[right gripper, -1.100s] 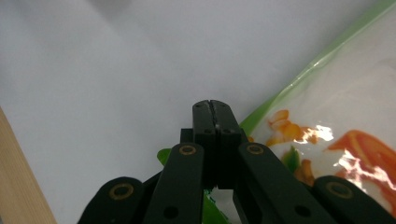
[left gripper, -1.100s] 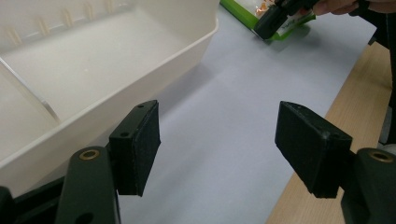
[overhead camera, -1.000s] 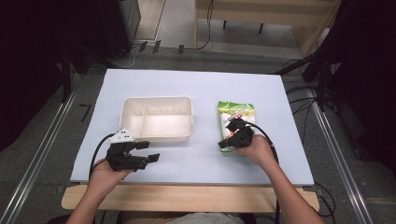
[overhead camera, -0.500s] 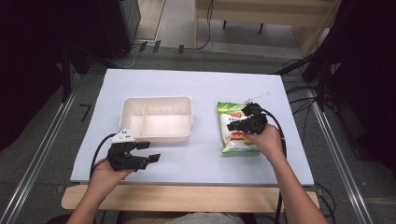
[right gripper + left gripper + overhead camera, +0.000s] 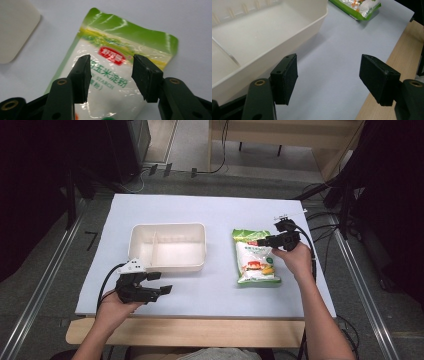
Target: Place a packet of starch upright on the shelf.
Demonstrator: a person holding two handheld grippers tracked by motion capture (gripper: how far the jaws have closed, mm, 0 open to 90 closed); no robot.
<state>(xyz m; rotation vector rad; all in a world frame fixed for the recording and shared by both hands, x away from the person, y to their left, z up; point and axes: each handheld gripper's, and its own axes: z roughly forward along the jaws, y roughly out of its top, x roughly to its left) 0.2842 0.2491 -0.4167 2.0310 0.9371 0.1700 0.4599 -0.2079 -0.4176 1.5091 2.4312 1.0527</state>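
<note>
The green-and-white plastic starch bag point(image 5: 256, 261) lies flat on the pale table point(image 5: 210, 292), right of the cream divided plastic tray point(image 5: 168, 247). The right gripper point(image 5: 267, 240) hovers over its far end, jaws just opening, empty, likely lining up a grasp. The left gripper point(image 5: 162, 283) waits wide open, empty, near the tray.

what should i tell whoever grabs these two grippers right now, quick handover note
Right gripper: jaws have just been opening, nothing between them; it hangs above the upper part of the green starch bag, not gripping it.
Left gripper: open, empty, low over the table at the near corner of the tray.
Things: the bag lies flat on the table, right of the white divided tray and apart from it. The tray looks empty.
Done: nothing is in the tray.
Left: probably grip the bag and put it in the tray, but that is a guess from the layout.
</note>
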